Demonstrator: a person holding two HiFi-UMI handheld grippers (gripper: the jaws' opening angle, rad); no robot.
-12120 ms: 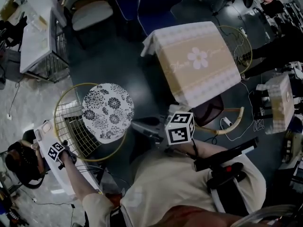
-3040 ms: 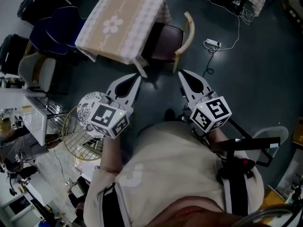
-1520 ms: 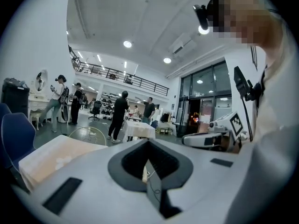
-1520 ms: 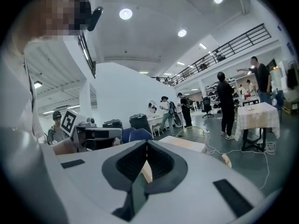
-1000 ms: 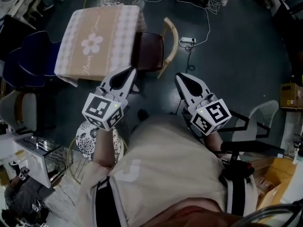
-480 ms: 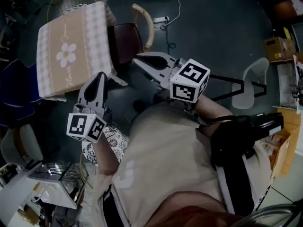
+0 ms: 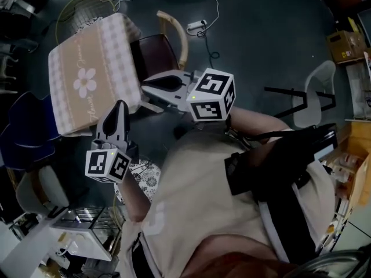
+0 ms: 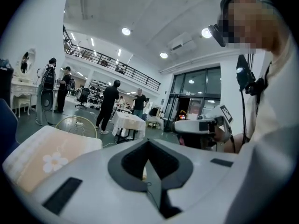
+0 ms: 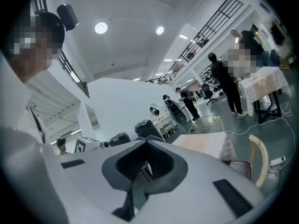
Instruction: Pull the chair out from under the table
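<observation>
- The left tongs [image 7: 120,108] are clenched on nothing, near the tabletop's [image 7: 87,68] corner.
- The right tongs [image 7: 148,86], also clenched and empty, hover just short of the chair [image 7: 153,54].
- The chair's seat appears partly tucked under the tabletop, its curved back facing outward.

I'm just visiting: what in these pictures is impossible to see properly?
Head view: legs and seat front of the chair, under the tablecloth.
Left tool view: legs of the table, behind the body of the left tool.
Head view: the patterned round seat, mostly behind the person's arm and torso.
Right tool view: distant people, too small.
</observation>
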